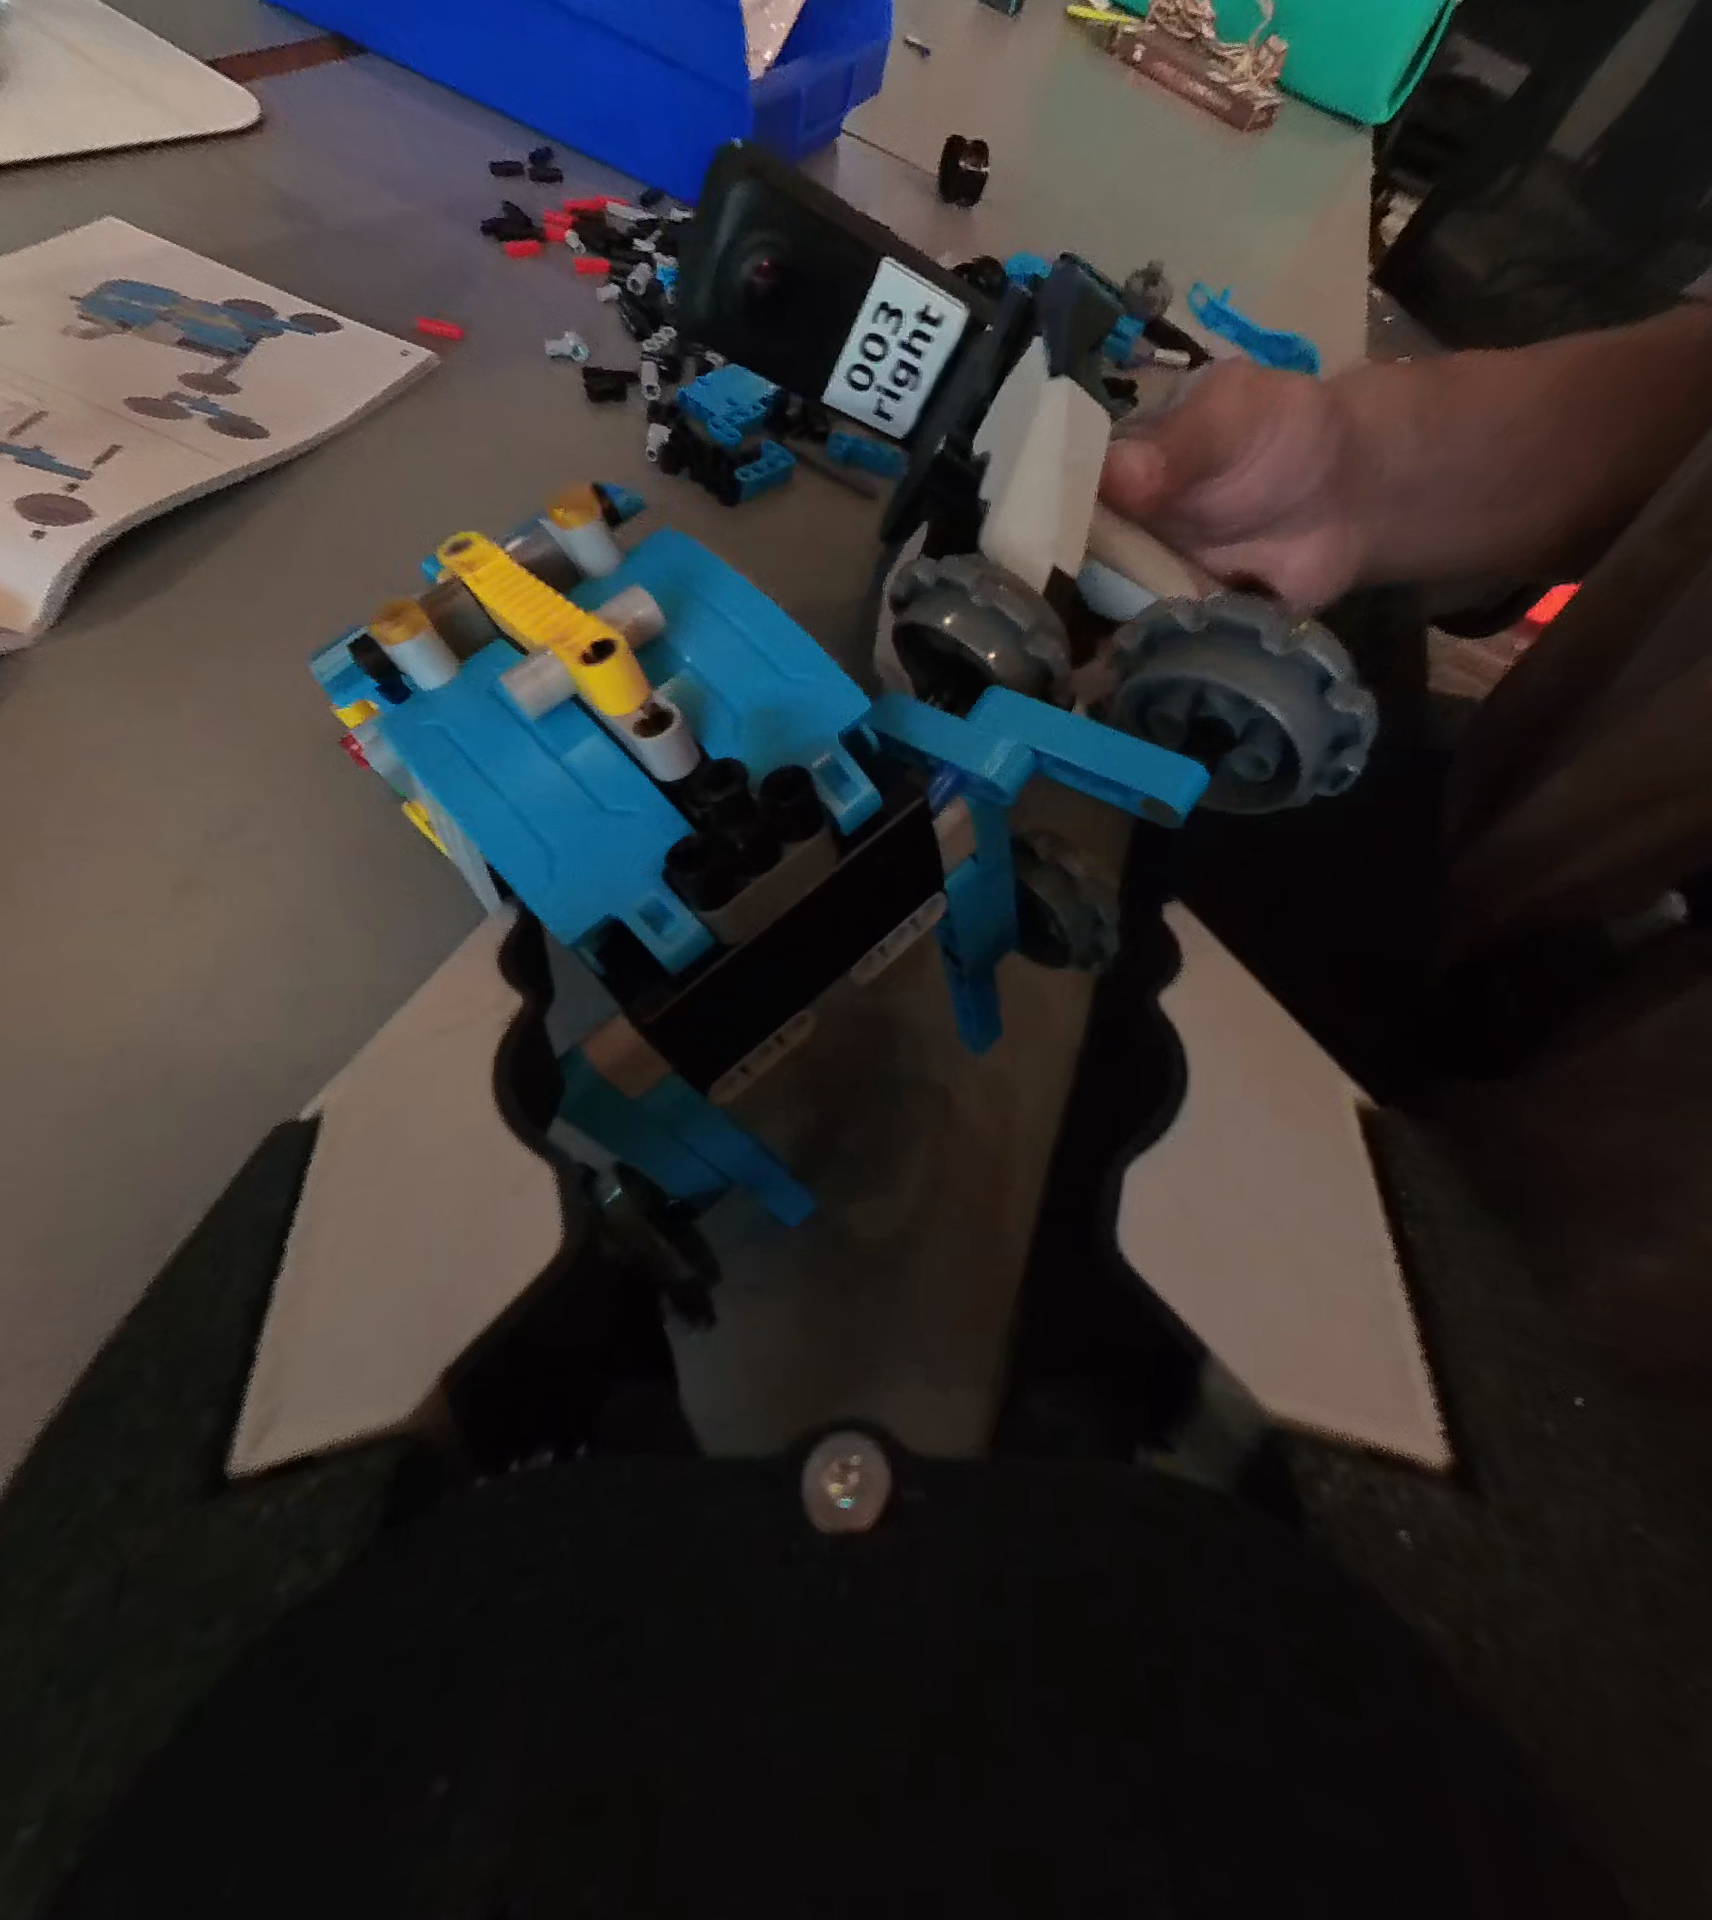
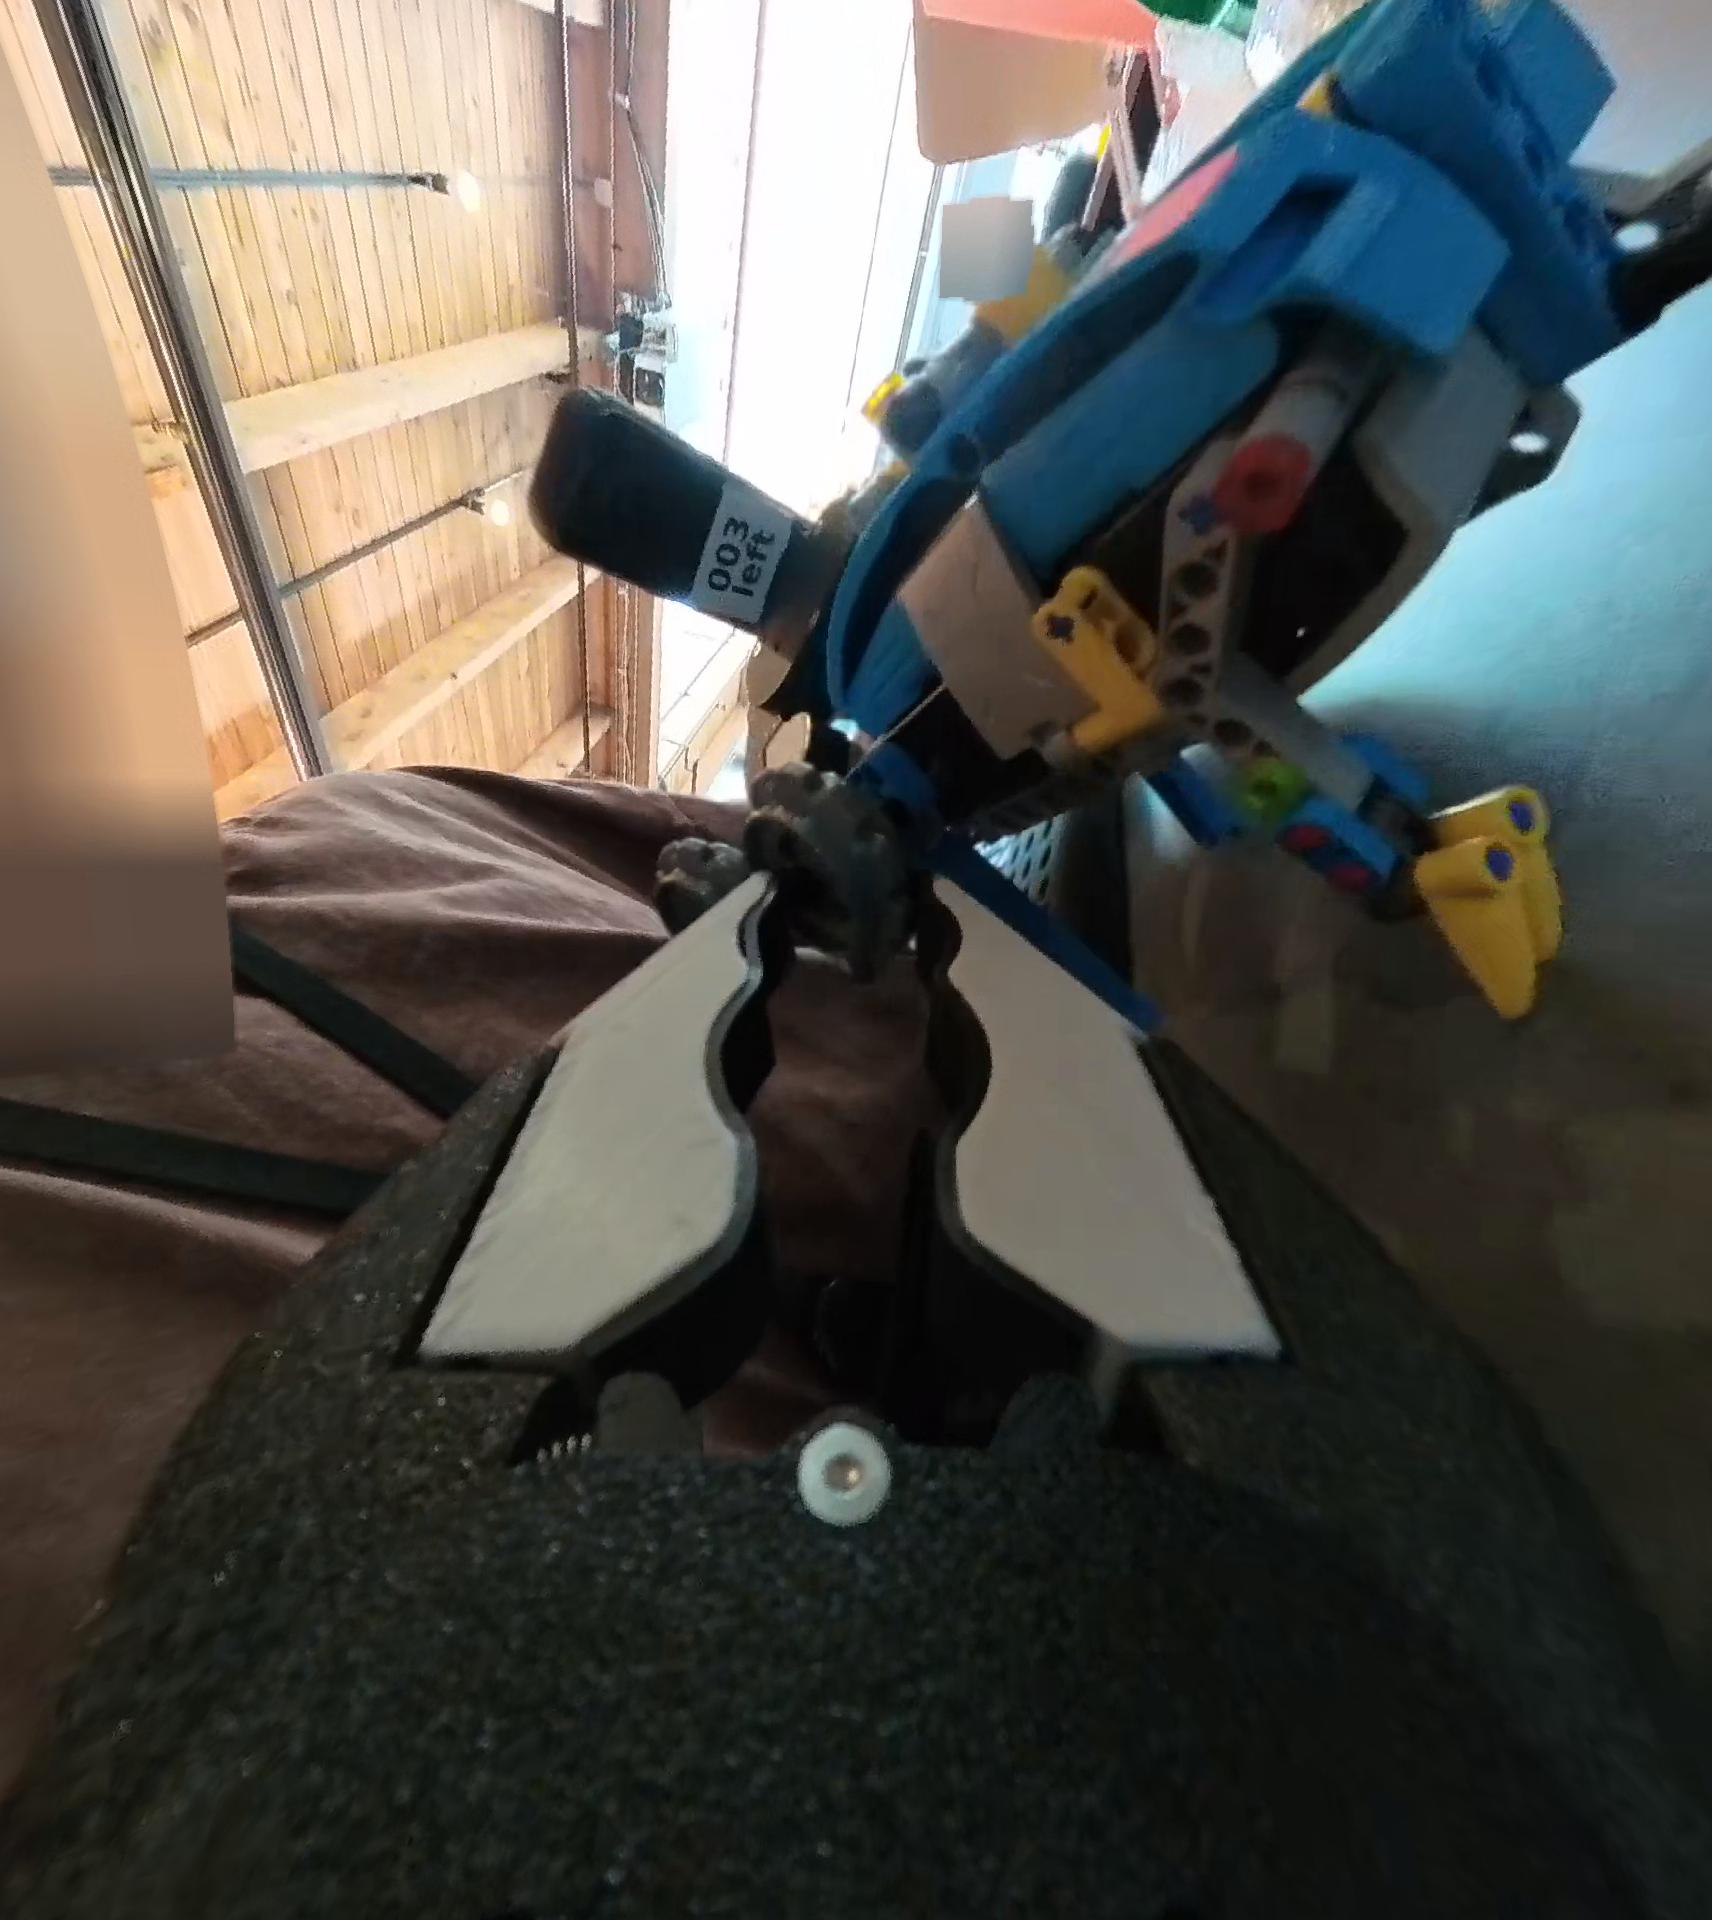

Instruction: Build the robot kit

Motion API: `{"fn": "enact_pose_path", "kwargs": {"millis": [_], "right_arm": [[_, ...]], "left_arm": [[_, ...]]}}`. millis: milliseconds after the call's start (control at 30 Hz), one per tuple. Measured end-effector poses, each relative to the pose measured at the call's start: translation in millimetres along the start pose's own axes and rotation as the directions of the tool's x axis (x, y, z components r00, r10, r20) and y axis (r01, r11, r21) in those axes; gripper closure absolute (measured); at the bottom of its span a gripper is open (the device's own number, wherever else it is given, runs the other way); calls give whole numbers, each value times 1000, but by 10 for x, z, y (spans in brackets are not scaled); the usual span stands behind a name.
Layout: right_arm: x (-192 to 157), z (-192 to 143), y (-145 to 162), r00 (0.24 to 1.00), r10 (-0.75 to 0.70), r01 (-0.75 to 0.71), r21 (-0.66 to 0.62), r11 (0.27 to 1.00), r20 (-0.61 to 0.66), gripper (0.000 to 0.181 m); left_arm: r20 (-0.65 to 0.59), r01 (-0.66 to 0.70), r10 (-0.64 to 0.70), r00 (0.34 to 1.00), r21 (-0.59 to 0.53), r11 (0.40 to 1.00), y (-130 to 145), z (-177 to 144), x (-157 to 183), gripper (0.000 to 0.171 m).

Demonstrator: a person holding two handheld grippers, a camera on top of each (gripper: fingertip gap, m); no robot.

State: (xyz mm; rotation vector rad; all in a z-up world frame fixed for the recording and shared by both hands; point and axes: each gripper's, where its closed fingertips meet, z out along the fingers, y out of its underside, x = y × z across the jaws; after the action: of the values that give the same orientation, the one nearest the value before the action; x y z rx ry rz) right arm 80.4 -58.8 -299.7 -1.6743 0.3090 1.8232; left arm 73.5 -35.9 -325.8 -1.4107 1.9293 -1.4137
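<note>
The blue, black and yellow plastic brick-built vehicle model (image 1: 623,769) is held up above the grey worktop (image 1: 156,831), tilted, between the two tools. The left tool (image 1: 836,997) has its white-faced, black-edged fingers (image 1: 436,1174) closed around the model's black and blue rear block. The right tool (image 2: 847,914) is pinched narrowly on a dark grey knobbly toy wheel (image 2: 831,852) at the model's end; in the left wrist view a bare hand (image 1: 1236,488) holds that tool just beside two grey wheels (image 1: 1236,707). On the worktop behind the model lie an open paper instruction booklet (image 1: 104,416), a scatter of small black, red and blue plastic pieces (image 1: 623,281), a single black wheel (image 1: 964,166) and a blue plastic bin (image 1: 623,73). The right wrist view also shows a brown cloth (image 2: 312,987) below the tool.
</note>
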Motion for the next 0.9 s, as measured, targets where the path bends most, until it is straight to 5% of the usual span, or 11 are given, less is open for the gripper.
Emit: {"fn": "enact_pose_path", "kwargs": {"millis": [200, 567, 767, 900], "right_arm": [[32, 18, 25, 1000, -16, 17, 16, 1000, -21, 158], [7, -5, -36, 975, -205, 200, -71, 977, -83, 157], [48, -33, -74, 989, -136, 133, -51, 990, -57, 157], [71, -30, -61, 988, -138, 134, -62, 989, -69, 157]], "left_arm": [[161, 10, -11, 987, 10, 1000, 6, 9, -133, 74], [184, 44, -49, 982, 32, 999, -38, 9, -143, 78], [238, 42, -42, 970, 6, 999, -56, 63, -139, 56], [285, 87, -100, 953, 60, 994, -94, 47, -181, 62]]}}
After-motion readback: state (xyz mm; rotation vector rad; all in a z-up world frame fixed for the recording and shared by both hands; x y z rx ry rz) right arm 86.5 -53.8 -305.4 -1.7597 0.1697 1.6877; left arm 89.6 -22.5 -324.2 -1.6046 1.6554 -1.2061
